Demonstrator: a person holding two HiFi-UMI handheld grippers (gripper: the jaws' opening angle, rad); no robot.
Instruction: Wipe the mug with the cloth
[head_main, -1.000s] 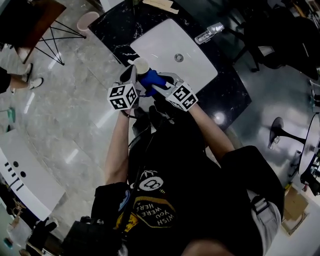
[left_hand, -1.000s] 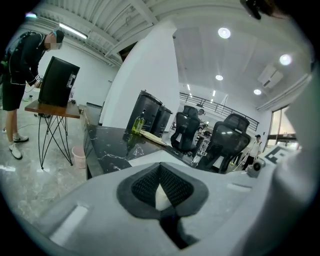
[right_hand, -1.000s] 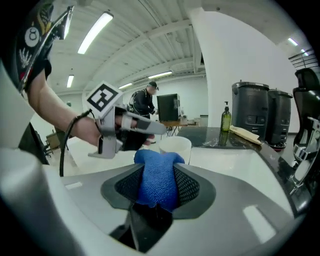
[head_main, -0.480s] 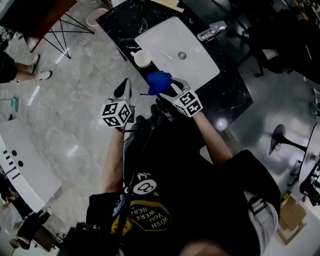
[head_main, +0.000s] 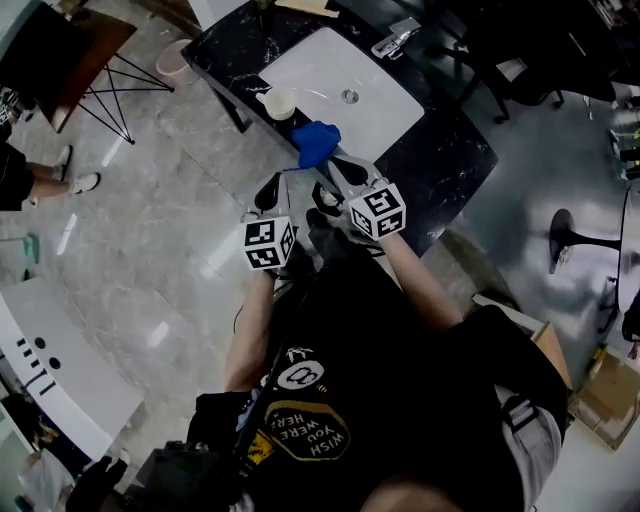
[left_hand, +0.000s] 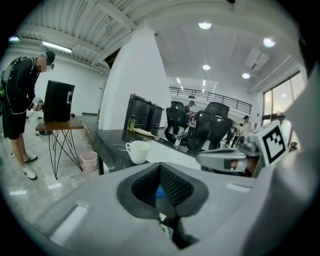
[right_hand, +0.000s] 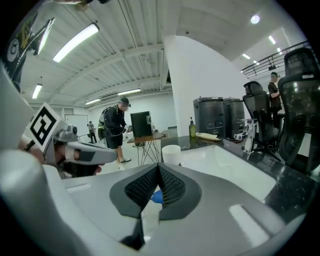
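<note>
White-bodied and empty, the left gripper (left_hand: 160, 168) hung short of the counter (head_main: 452, 168) with its jaws pressed together. Beyond it the mug (head_main: 279, 103) stood alone by the sink (head_main: 330, 75). Just right, the blue cloth (head_main: 317, 142) was pinched by the right gripper (right_hand: 159, 170), jaws closed on it. Wiping looked not yet begun; next, the left gripper likely needed to steady the mug.

The cloth (head_main: 317, 142) is bright blue. The mug (head_main: 280, 103) is white, the counter (head_main: 225, 50) black with white veins. Far left, the bin (head_main: 172, 58) is pink. The floor (head_main: 170, 200) is glossy grey.
</note>
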